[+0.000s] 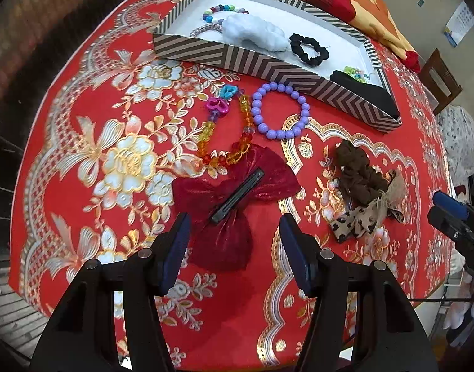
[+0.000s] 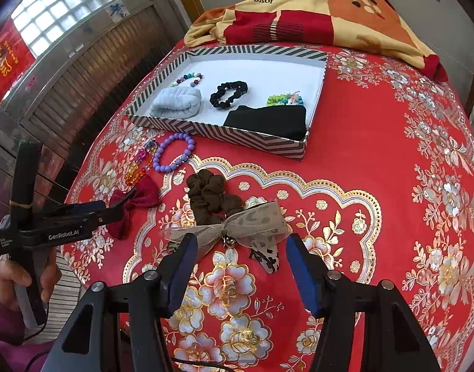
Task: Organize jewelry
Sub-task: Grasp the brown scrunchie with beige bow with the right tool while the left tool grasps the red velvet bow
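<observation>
A striped box (image 1: pixel 268 68) (image 2: pixel 224 135) holds a pale scrunchie (image 1: pixel 252 32), a black scrunchie (image 1: pixel 308 46), beads and black cloth. On the red tablecloth lie a purple bead bracelet (image 1: pixel 255 105) (image 2: pixel 159 155), an orange bead bracelet (image 1: pixel 206 136), a dark red bow clip (image 1: pixel 234 192) (image 2: pixel 134 204), a brown scrunchie (image 1: pixel 358 173) (image 2: pixel 206 190) and a leopard ribbon bow (image 1: pixel 361 220) (image 2: pixel 237 229). My left gripper (image 1: pixel 234 232) is open, just short of the red bow. My right gripper (image 2: pixel 240 248) is open, its tips either side of the leopard bow.
A patterned blanket (image 2: pixel 314 9) lies behind the box. A wooden chair (image 1: pixel 441 83) stands at the table's right. The right gripper shows at the left wrist view's right edge (image 1: pixel 454 217); the left gripper and hand show in the right wrist view (image 2: pixel 51 223).
</observation>
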A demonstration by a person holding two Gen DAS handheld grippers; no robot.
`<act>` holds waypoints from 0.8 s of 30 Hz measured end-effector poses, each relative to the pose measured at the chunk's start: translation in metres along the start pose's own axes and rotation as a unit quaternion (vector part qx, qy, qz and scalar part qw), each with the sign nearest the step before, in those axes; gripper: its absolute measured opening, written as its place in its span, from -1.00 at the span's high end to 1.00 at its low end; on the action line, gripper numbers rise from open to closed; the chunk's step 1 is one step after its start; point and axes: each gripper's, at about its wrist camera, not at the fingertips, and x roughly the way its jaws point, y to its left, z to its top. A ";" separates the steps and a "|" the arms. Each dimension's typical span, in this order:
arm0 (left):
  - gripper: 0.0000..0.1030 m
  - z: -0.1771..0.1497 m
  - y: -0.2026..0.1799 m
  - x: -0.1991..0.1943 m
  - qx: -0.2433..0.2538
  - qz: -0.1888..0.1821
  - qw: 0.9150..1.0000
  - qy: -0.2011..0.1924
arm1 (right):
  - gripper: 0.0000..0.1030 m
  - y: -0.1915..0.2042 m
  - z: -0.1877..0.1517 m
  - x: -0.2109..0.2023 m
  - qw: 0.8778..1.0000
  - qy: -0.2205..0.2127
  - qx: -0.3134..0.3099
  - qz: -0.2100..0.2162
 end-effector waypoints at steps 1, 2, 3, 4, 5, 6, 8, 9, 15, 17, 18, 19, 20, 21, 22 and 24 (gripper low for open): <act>-0.14 0.002 0.000 0.002 -0.001 -0.001 1.000 0.000 | -0.11 -0.001 0.000 0.001 1.000 0.002 0.003 0.002; -0.14 0.004 0.001 0.005 -0.001 -0.002 1.000 0.001 | -0.12 -0.001 0.001 0.002 1.000 0.003 0.003 0.003; -0.14 0.006 0.001 0.007 0.000 -0.002 1.000 0.001 | -0.12 -0.002 0.001 0.002 1.000 0.004 0.004 0.002; -0.14 0.008 0.001 0.009 0.001 -0.002 1.000 0.001 | -0.12 -0.002 0.002 0.003 1.000 0.003 0.005 0.001; -0.14 0.009 0.001 0.011 0.002 -0.001 1.000 0.002 | -0.12 -0.003 0.003 0.004 1.000 0.003 0.008 0.001; -0.14 0.011 0.000 0.014 0.007 0.001 1.000 0.004 | -0.12 -0.003 0.005 0.005 1.000 0.003 0.010 0.002; -0.14 0.015 -0.002 0.017 0.014 0.005 1.000 0.004 | -0.12 0.000 0.008 0.006 1.000 0.003 0.005 0.001; -0.14 0.017 -0.003 0.019 0.018 0.007 1.000 0.005 | -0.12 0.002 0.010 0.007 1.000 0.003 -0.001 -0.002; -0.14 0.021 -0.008 0.028 0.040 0.017 0.999 0.013 | -0.13 0.013 0.021 0.021 0.999 0.014 -0.031 0.004; -0.14 0.022 -0.009 0.029 0.042 0.018 0.999 0.014 | -0.13 0.017 0.025 0.032 0.999 0.025 -0.046 0.003; -0.14 0.023 -0.008 0.028 0.040 0.016 0.999 0.016 | -0.13 0.020 0.027 0.038 0.998 0.032 -0.055 0.002; -0.14 0.024 -0.009 0.030 0.039 0.014 0.999 0.018 | -0.13 0.023 0.029 0.044 0.997 0.038 -0.066 0.002; -0.14 0.025 -0.012 0.031 0.038 0.013 0.999 0.020 | -0.13 0.025 0.030 0.048 0.996 0.042 -0.074 0.003; -0.14 0.026 -0.011 0.032 0.037 0.013 0.999 0.022 | -0.13 0.028 0.032 0.054 0.995 0.047 -0.083 0.005; -0.14 0.027 -0.012 0.033 0.037 0.014 0.999 0.023 | -0.13 0.031 0.033 0.062 0.994 0.056 -0.096 0.007; -0.14 0.025 -0.010 0.032 0.035 0.015 0.999 0.024 | -0.13 0.036 0.035 0.072 0.991 0.069 -0.118 0.002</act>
